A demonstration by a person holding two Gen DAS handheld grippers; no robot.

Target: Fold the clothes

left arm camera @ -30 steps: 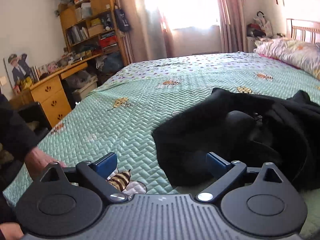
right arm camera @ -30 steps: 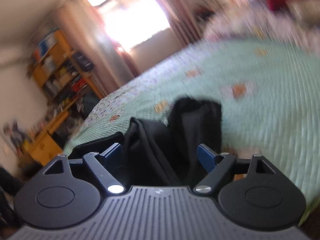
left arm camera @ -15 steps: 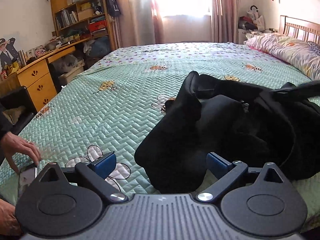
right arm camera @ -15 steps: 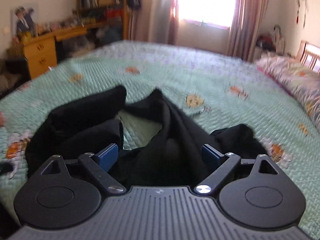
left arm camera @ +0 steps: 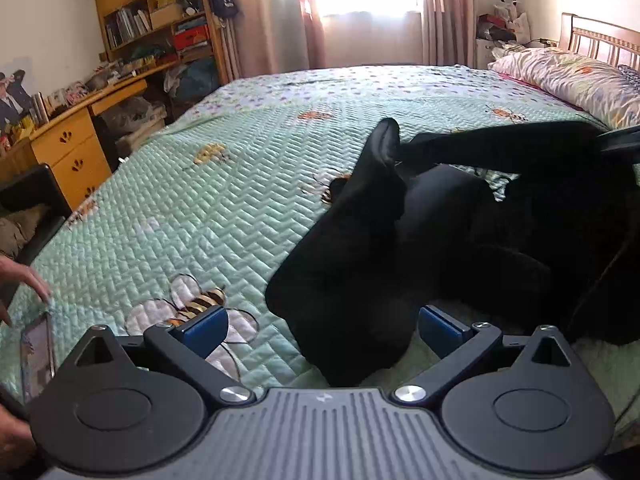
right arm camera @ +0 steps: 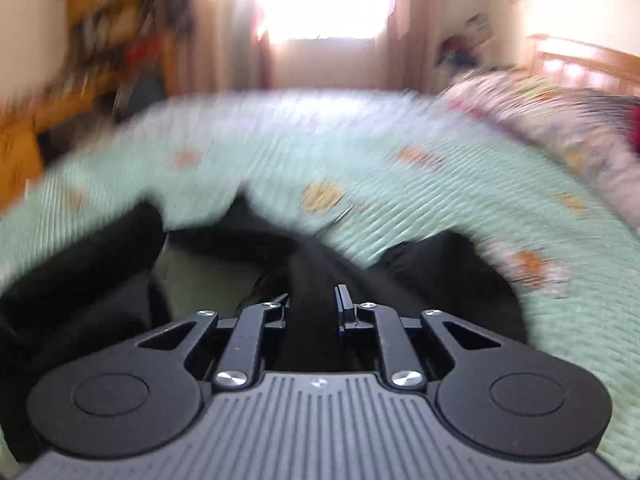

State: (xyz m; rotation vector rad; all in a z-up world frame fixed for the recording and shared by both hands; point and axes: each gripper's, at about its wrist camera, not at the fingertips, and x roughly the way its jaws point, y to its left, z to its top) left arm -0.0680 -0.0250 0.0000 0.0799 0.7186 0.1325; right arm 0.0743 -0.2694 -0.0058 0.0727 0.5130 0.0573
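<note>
On a mint-green quilted bedspread [left arm camera: 224,200] printed with bees lay a crumpled black garment [left arm camera: 460,240]. From the left wrist view, the left gripper [left arm camera: 322,326] hovered with blue pads spread wide, the garment's near edge between them; a phone [left arm camera: 37,354] lay at far left. Only the blurred right wrist view showed the right gripper [right arm camera: 312,306] clamped on a fold of the black garment [right arm camera: 80,280].

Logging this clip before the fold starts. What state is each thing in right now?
Left gripper: open, holding nothing.
Right gripper: shut on garment.
Garment: black, crumpled, unfolded on the bed, one ridge pinched up.
Bed: made, green quilt lying flat.
Curtains: drawn partly aside, window bright.
Phone: lying flat at the bed's edge.
</note>
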